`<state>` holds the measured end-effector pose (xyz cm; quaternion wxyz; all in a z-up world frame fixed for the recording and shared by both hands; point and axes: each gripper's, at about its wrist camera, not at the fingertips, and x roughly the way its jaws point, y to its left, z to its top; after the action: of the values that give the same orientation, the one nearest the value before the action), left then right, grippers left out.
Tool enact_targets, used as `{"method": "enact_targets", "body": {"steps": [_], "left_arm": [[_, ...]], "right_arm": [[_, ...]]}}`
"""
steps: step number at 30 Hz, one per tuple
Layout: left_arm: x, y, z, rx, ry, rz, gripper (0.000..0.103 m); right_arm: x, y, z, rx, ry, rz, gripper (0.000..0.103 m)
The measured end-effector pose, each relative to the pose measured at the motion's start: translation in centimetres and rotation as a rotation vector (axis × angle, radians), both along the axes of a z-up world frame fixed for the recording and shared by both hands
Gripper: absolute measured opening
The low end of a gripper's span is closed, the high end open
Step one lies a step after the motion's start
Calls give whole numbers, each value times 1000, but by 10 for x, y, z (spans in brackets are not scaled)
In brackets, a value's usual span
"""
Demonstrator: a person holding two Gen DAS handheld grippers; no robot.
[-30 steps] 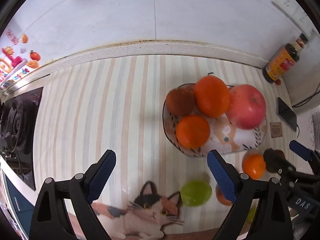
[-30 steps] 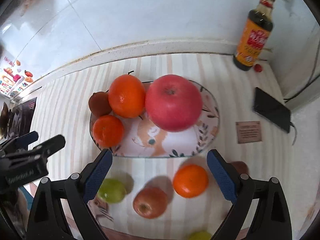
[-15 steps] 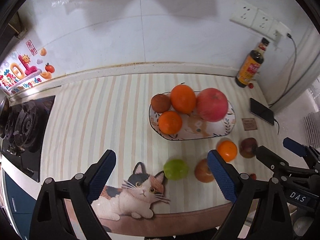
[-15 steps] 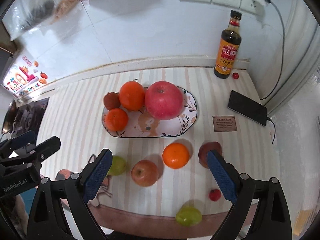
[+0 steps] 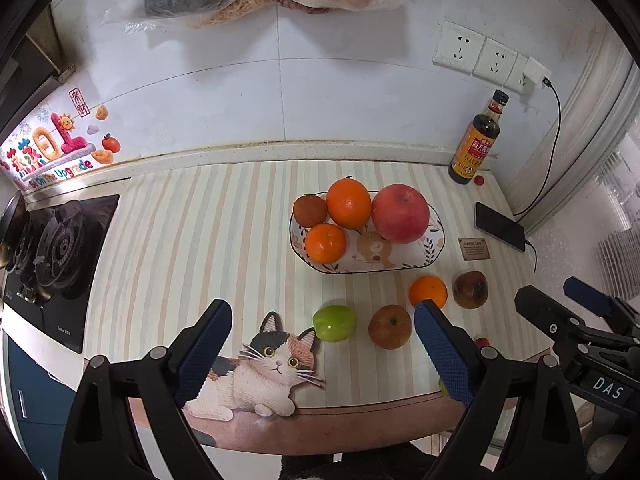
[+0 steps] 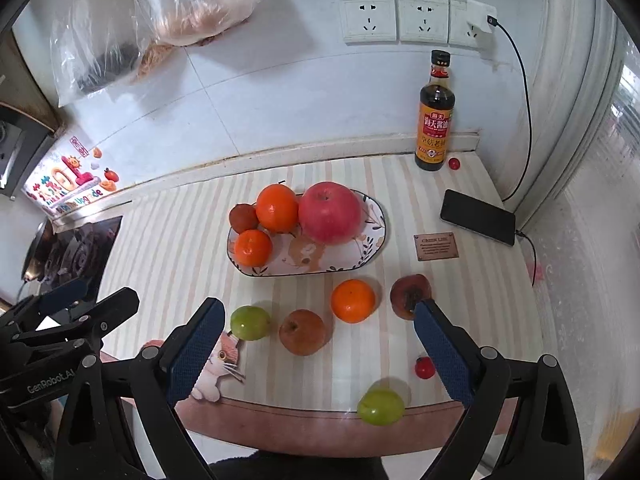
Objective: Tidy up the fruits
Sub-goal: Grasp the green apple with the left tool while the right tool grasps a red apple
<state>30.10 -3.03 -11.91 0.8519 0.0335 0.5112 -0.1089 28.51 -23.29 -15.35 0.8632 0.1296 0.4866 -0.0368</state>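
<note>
wall sticker: "Upgrade" | right hand-held gripper: "DAS" | left hand-held gripper: "GenRobot.AI"

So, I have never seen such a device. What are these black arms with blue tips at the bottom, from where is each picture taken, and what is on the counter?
They are two hand-held grippers, one in each of a person's hands, each carrying a wide-angle camera that looks along its two fingers. One picture comes from the left gripper, the other from the right gripper. Both stand open and hold nothing.

On the striped mat an oval plate holds a large red apple, two oranges and a small brown fruit. In front of it lie loose fruits: a green apple, a reddish apple, an orange, a dark red fruit, a second green fruit at the edge and a tiny red one. A sauce bottle and a phone are at the back right.
</note>
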Motion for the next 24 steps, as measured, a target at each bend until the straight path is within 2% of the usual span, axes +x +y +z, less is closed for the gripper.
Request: {"method": "enact_targets", "body": {"steps": [5, 6, 8, 10, 15, 18, 20, 24], "left_arm": [[8, 1, -14, -13, 37, 17, 94], [11, 1, -19, -9, 49, 18, 100], [16, 2, -31, 15, 55, 38, 102], [20, 6, -44, 37, 66, 63, 102], [34, 15, -88, 109, 156, 118, 102], [39, 19, -110, 138, 203, 133, 102], [42, 21, -124, 132, 243, 142, 102], [51, 26, -150, 102, 337, 180, 102]], "right_arm": [[6, -5, -11, 33, 19, -2, 98], [8, -7, -15, 40, 25, -1, 98], [15, -12, -30, 67, 45, -1, 98], [24, -14, -52, 121, 90, 15, 98], [51, -4, -128, 241, 219, 68, 98], [64, 6, -169, 257, 293, 88, 97], [72, 14, -196, 286, 343, 102, 93], [87, 26, -240, 313, 427, 112, 72]]}}
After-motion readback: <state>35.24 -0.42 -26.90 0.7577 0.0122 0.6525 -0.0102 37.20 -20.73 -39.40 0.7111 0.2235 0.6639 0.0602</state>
